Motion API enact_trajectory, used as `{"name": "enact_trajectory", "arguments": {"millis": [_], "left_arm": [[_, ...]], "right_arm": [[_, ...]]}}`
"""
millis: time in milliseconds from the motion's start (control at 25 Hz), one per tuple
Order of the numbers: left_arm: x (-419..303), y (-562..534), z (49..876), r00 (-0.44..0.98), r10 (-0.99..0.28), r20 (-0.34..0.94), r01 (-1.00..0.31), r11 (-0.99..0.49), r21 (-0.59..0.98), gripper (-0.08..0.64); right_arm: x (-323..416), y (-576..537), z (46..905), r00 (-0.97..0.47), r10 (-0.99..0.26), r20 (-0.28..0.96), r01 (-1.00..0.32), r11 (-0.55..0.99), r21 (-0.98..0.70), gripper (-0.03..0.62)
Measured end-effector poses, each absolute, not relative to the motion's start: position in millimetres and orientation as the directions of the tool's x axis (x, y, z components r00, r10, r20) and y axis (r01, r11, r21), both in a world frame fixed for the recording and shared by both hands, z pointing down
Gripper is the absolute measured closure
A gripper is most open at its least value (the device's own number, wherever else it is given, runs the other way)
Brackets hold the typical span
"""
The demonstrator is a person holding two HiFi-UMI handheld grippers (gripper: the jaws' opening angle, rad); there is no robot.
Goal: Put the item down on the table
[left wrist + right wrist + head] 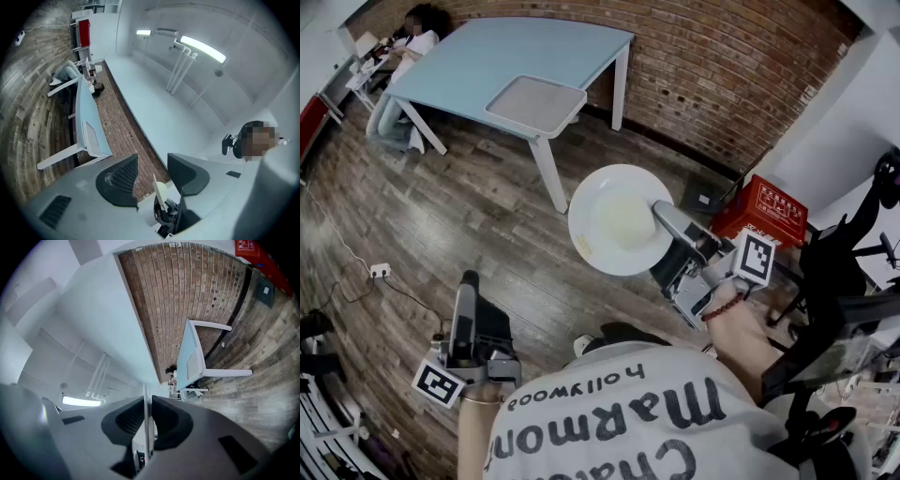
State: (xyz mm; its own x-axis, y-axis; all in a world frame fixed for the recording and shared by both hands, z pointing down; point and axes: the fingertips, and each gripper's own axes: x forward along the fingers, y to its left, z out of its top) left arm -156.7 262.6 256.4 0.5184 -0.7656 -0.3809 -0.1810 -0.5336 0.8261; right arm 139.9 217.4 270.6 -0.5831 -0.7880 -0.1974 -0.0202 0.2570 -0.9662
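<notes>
At centre frame, the right gripper (661, 214) clamps the rim of a white plate (609, 225) held above the wooden floor (487, 225), apart from the blue table (506, 52) bearing a grey tray (534, 103); the left gripper (467, 281) gapes, jaws apart.

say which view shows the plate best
Head view: the white plate shows its whole round face, rim held by the right gripper. The right gripper view shows only its thin edge; the left gripper view, a sliver.
</notes>
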Motion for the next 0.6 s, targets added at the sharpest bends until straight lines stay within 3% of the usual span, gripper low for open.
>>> {"name": "enact_trajectory", "arguments": {"millis": [360,600], "left_arm": [[-153,262,266,0.525,-0.762,-0.378,-0.146,-0.518,0.843,0.362],[-171,259,262,0.520,-0.763,-0.385,-0.176,-0.537,0.825,0.362]], "right_arm": [[138,213,278,-0.596,-0.783,-0.177,-0.041,0.250,-0.967,0.552],[125,199,275,-0.590,-0.776,-0.224,0.034,0.253,-0.967,0.552]]}}
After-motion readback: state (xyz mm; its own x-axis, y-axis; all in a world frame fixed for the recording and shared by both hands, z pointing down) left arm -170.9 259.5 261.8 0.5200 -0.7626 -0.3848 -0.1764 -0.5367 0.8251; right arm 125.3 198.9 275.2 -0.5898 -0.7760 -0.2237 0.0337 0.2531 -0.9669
